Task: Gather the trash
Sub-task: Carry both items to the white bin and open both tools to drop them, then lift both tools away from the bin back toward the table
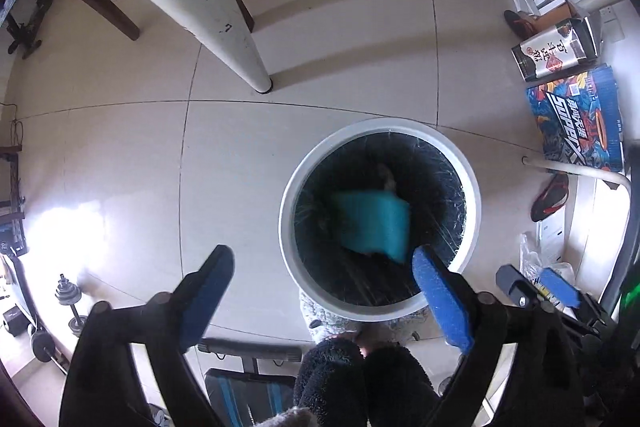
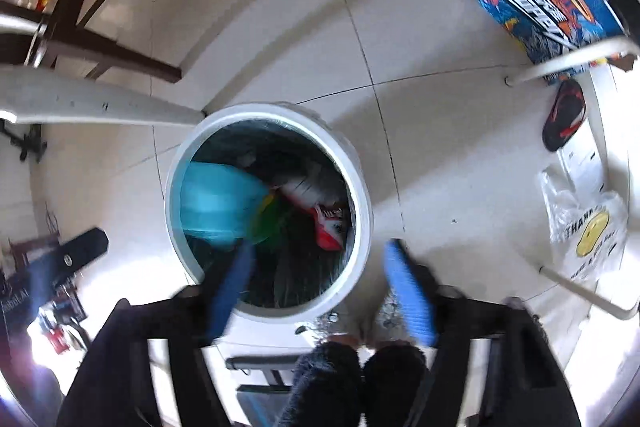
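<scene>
A round white trash bin (image 1: 288, 227) with a black liner stands on the tiled floor below both grippers. A blurred teal piece of trash (image 1: 374, 225) is in the bin's mouth, apart from my left gripper (image 1: 320, 267), which is open and empty above the bin's near rim. In the right wrist view the bin (image 2: 362, 195) holds the teal piece (image 2: 218, 205), a green item (image 2: 272, 223) and a red-and-white wrapper (image 2: 326, 223). My right gripper (image 2: 320, 267) is open and empty over the bin's near edge.
A white table leg (image 1: 224, 27) stands beyond the bin. Colourful boxes (image 1: 576, 119), a sandal (image 1: 551, 197) and a plastic bag (image 2: 588, 231) lie to the right. Dumbbells (image 1: 68, 297) sit at the left. Dark furry slippers (image 1: 360, 379) are below the grippers.
</scene>
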Demonstrator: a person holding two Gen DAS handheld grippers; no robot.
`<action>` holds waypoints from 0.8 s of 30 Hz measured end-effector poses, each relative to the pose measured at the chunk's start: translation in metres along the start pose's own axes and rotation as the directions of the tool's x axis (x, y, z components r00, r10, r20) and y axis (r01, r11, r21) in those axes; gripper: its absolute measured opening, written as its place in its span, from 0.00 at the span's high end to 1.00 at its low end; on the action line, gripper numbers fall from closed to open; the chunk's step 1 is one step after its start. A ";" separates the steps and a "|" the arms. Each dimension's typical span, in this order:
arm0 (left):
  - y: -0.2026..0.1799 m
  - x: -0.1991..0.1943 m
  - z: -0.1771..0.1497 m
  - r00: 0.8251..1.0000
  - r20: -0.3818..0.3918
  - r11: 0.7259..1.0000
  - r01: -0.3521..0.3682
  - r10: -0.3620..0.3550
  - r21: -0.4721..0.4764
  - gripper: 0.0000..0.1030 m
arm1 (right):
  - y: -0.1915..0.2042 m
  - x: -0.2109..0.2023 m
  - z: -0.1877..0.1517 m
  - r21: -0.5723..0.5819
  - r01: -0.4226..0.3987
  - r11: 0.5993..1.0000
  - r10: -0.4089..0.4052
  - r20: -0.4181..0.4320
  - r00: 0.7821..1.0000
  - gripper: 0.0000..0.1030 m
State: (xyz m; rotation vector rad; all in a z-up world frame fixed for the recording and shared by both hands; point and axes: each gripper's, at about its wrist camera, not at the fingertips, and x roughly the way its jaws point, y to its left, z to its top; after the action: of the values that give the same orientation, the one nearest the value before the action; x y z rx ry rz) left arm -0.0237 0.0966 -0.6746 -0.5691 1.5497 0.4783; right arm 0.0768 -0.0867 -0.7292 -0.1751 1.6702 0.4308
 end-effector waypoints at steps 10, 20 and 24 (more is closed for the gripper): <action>0.009 -0.014 -0.023 0.997 0.023 0.998 -0.068 0.067 0.018 0.00 | 0.023 -0.023 -0.020 -0.135 0.121 0.983 -0.117 0.038 0.992 0.01; 0.002 -0.049 -0.038 0.997 0.037 0.998 -0.063 0.062 0.019 0.00 | 0.024 -0.050 -0.029 -0.120 0.139 0.983 -0.135 0.042 0.990 0.01; -0.001 -0.074 -0.046 0.997 0.045 0.998 -0.059 0.058 0.022 0.00 | 0.024 -0.076 -0.033 -0.112 0.137 0.984 -0.132 0.048 0.990 0.01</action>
State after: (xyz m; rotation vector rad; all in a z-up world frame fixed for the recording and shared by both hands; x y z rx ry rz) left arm -0.0577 0.0722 -0.5977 -0.4930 1.5315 0.5137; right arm 0.0496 -0.0869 -0.6478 -0.3608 1.5838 0.4261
